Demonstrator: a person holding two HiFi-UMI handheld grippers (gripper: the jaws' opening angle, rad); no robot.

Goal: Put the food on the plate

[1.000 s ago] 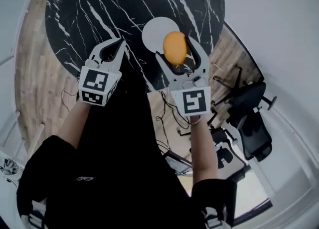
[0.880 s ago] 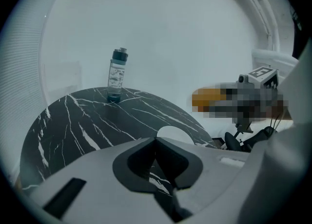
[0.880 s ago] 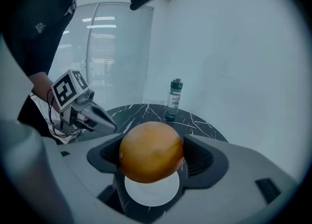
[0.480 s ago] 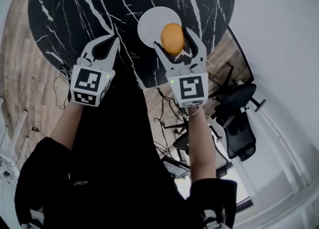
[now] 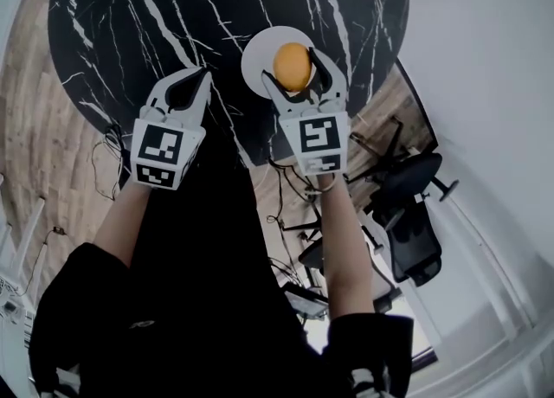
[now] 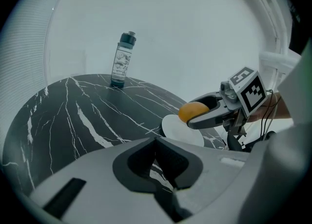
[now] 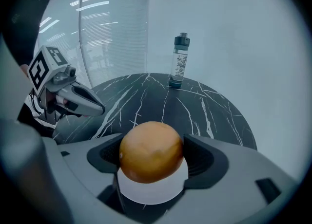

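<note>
An orange [image 5: 293, 66] [image 7: 151, 151] [image 6: 193, 110] is clamped in my right gripper [image 5: 294, 72] [image 7: 152, 156], which is shut on it and holds it above a small white plate [image 5: 260, 52] [image 6: 175, 129] [image 7: 148, 192] near the front edge of the round black marble table [image 5: 173, 16] [image 6: 73, 116] [image 7: 195, 108]. My left gripper [image 5: 186, 89] [image 6: 158, 167] hovers to the left of the plate with its jaws together and nothing between them.
A clear water bottle [image 6: 122, 60] [image 7: 179, 61] with a dark cap stands upright at the table's far side. Black office chairs [image 5: 415, 215] and cables stand on the wooden floor to the right of the table.
My right gripper has carried the orange forward and slightly left, so it now hangs over the plate. The left gripper has barely shifted.
</note>
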